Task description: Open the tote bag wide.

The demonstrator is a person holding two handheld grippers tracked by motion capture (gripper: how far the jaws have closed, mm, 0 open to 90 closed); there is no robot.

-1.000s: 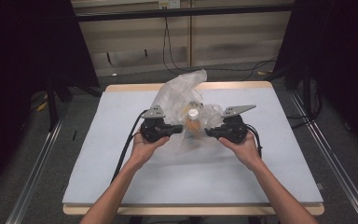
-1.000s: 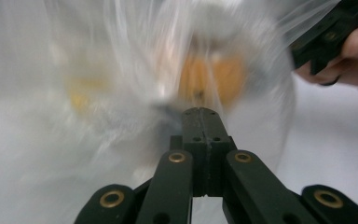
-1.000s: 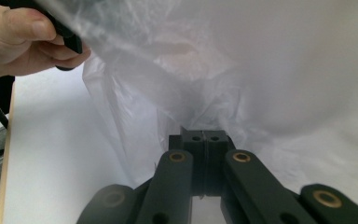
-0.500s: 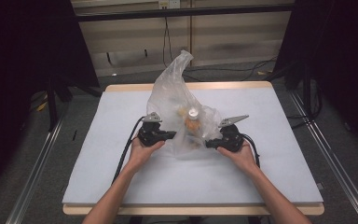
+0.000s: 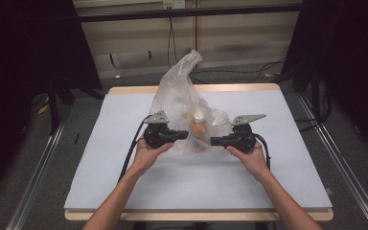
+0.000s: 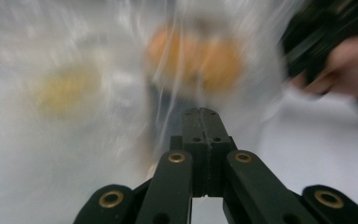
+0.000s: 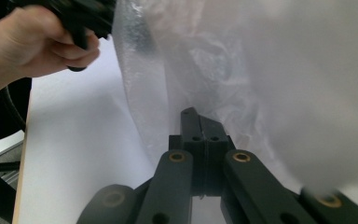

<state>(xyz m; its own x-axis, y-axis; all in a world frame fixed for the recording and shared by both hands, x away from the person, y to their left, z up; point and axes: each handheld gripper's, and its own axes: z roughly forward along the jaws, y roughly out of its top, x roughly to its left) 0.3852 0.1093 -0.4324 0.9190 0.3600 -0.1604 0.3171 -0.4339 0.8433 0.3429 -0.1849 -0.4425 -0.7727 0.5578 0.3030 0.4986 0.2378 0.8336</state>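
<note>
In the high view, a clear plastic bag (image 5: 182,103) stands on the white table (image 5: 124,191), just past the middle toward 12 o'clock, its crumpled top rising to a point. Inside it, low down, is a small orange item with a pale cap (image 5: 199,125); what it is cannot be told. The left tongs (image 5: 184,134) come at the bag from 9 o'clock and the right tongs (image 5: 214,141) from 3 o'clock, both meeting the bag's lower edge, with the orange item between them. The left hand (image 5: 149,152) and right hand (image 5: 250,154) grip the black bodies, forearms entering from 6 o'clock. A cable (image 5: 130,153) trails from the left tongs toward 7 o'clock.

In the left gripper view, the picture is blurred. The left tongs (image 6: 202,114) have their jaws pressed together, and the bag (image 6: 98,70) film seems to run down into them. Behind the film sit an orange blur (image 6: 193,56) at 12 o'clock and a yellowish blur (image 6: 65,91) at 10 o'clock. The right hand (image 6: 349,70) holds its black tool at 2 o'clock.

In the right gripper view, the right tongs (image 7: 197,116) are closed with the bag (image 7: 261,70) film caught at their tips; the bag hangs across the upper right. The left hand (image 7: 32,42) shows at 10 o'clock, over the table (image 7: 74,154).
</note>
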